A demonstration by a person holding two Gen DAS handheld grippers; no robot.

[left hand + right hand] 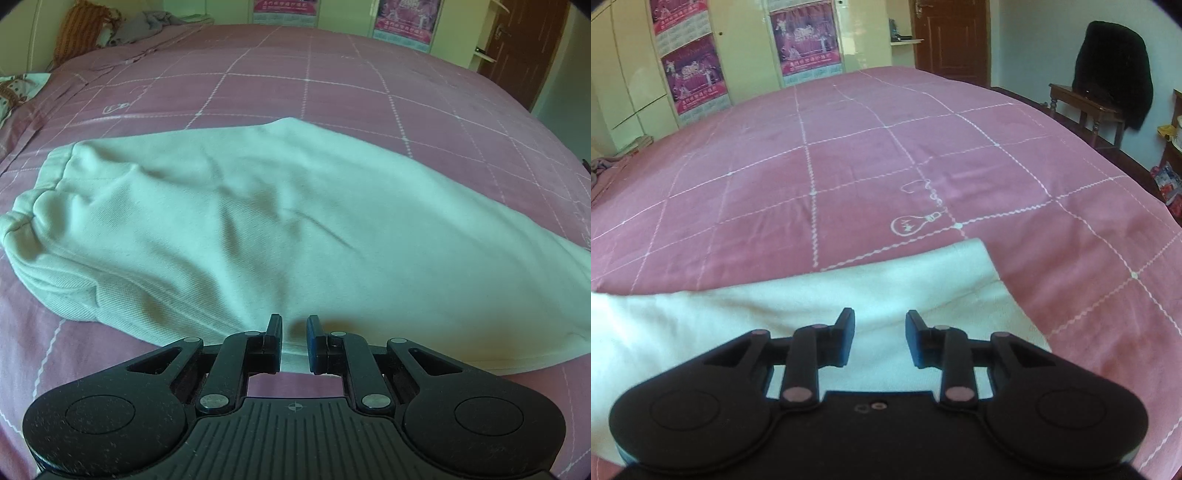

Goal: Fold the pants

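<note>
White pants (258, 221) lie folded lengthwise across the pink checked bed cover (332, 92), with the elastic waistband (33, 206) at the left. My left gripper (294, 325) sits at the near edge of the pants with its jaws nearly together, pinching a fold of the white cloth between them. In the right wrist view the leg end of the pants (738, 314) lies under my right gripper (880, 317). Its jaws stand apart above the cloth with nothing held between them. The far corner of the leg end (975, 251) rests flat on the cover.
The bed cover (849, 166) stretches far beyond the pants. Pillows and a grey garment (147, 22) lie at the far left. A wardrobe with posters (805, 40), a brown door (953, 37) and a chair draped with a black garment (1112, 70) stand past the bed.
</note>
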